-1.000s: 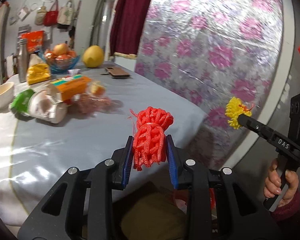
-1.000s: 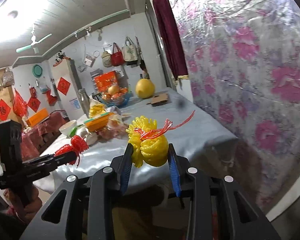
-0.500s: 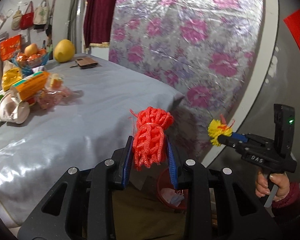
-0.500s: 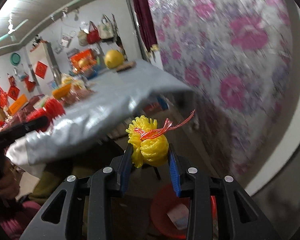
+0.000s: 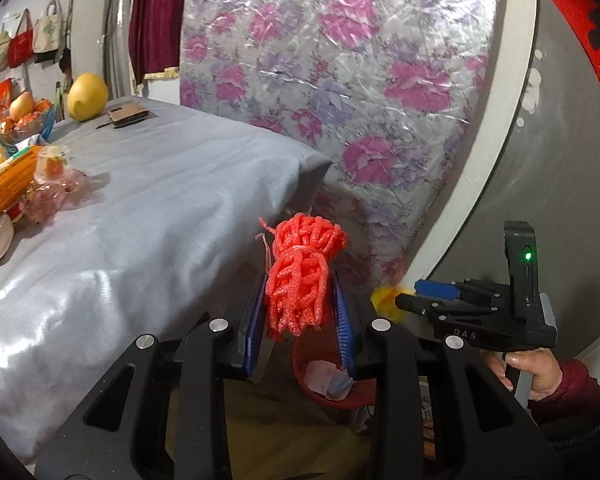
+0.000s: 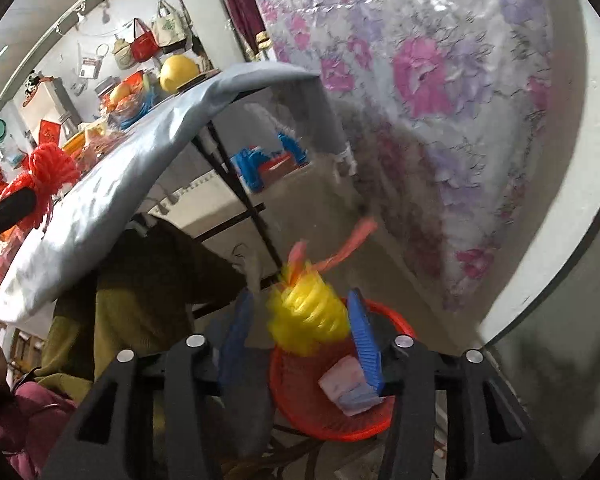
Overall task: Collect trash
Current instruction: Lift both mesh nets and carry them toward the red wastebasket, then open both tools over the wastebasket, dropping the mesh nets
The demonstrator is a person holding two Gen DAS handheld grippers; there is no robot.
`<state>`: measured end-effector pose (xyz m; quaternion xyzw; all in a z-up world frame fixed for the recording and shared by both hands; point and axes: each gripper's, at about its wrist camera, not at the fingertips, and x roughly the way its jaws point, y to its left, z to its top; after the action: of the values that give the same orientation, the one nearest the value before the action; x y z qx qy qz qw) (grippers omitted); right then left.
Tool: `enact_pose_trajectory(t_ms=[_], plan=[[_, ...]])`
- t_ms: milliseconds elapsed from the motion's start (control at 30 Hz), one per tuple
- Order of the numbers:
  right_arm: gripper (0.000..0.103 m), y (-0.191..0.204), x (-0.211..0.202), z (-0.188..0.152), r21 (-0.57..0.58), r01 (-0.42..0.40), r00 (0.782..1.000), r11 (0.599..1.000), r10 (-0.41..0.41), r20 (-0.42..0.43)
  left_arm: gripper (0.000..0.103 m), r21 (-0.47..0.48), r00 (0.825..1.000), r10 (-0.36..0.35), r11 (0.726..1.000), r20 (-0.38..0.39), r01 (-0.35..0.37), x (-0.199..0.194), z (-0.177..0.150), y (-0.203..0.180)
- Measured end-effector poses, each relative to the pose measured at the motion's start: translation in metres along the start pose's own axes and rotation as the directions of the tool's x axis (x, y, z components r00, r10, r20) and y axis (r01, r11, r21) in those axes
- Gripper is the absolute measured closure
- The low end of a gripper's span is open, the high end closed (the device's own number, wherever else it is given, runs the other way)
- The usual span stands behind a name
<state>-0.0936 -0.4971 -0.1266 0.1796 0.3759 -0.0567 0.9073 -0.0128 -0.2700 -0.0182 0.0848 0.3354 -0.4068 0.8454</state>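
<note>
Right wrist view: table (image 6: 112,184) draped in grey cloth, red trash basket (image 6: 384,426) on the floor beside it.
Right gripper (image 6: 300,344): jaws opening; yellow foam fruit net (image 6: 308,316) between them, blurred, directly over the basket.
Left gripper (image 5: 300,320): clenched on the red foam fruit net (image 5: 304,276), near the table edge, above the basket (image 5: 300,360).
Advice: let yellow drop clear, then center red over the rim before releasing.
</note>
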Motion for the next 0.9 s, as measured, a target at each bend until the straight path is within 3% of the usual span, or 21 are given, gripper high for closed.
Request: enact_pose_trajectory(t_ms=[300,733,800,900], plan=[[0.043,-0.024,-0.024,0.013,0.069,0.005,0.995,0.998,-0.011,0.095,0.07,0.053,0.998,-0.033,0.998,-0.055,0.035,0.023,-0.002,-0.021],[0.043,-0.041,-0.043,0.02,0.102,0.002,0.987,0.995,-0.018,0.161,0.068,0.176,0.985,-0.087,0.978,-0.151,0.114,0.075,0.004,-0.078],[0.043,-0.044,-0.044,0.019,0.11,0.001,0.986,0.994,-0.019,0.166,0.064,0.181,0.982,-0.089,0.976,-0.167,0.119,0.082,0.004,-0.083],[0.043,-0.048,-0.047,0.018,0.123,-0.006,0.985,0.992,-0.015,0.174,0.039,0.177,0.982,-0.077,0.978,-0.173,0.108,0.088,0.004,-0.084]])
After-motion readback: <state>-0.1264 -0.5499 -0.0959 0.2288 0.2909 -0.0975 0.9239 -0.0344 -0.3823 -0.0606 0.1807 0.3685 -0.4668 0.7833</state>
